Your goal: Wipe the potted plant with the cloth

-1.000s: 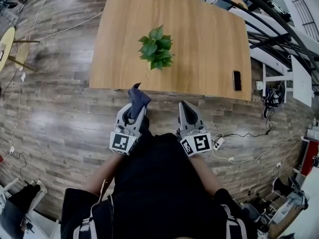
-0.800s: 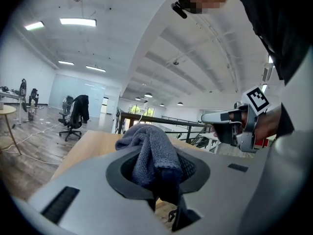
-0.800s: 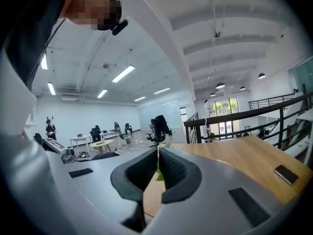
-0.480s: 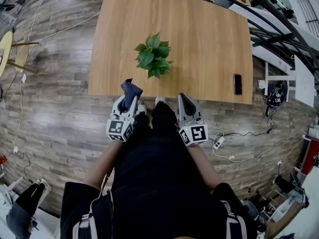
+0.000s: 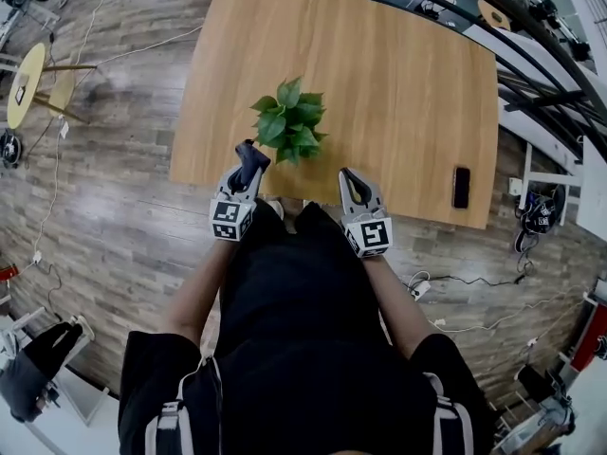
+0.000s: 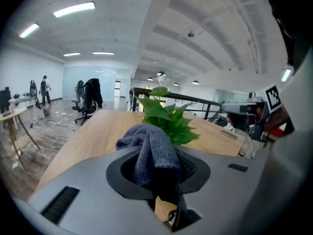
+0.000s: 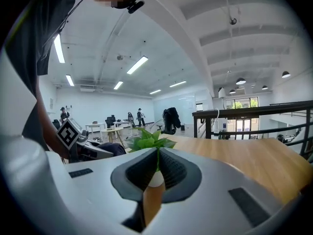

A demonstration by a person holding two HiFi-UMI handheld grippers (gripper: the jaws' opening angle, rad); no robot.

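- My left claw is clamped on the cloth. The left gripper view shows the grey fold bunched up out of the pads. I judge it is held this way so that soft fabric, not the hard tips, meets the leaves first.
- The plant stands on the counter, toward the near edge. The cloth sits just beside its near-left leaves. I cannot tell whether cloth and leaf are touching yet.
- My right claw is pinched together with nothing in it. In the right gripper view only a thin slit shows between the pads, and the plant and its pale pot appear beyond it, not gripped.
- That claw lies to the near-right of the plant, clear of the leaves. I judge it is kept there as a spare, ready to steady the pot if the wiping pushes it.
- Both my forearms reach forward from my body, roughly side by side. Both claws tip a little downward and end over the counter edge nearest the plant, one on each side of it.
- A phone lies well to the right of the plant, out of the way.
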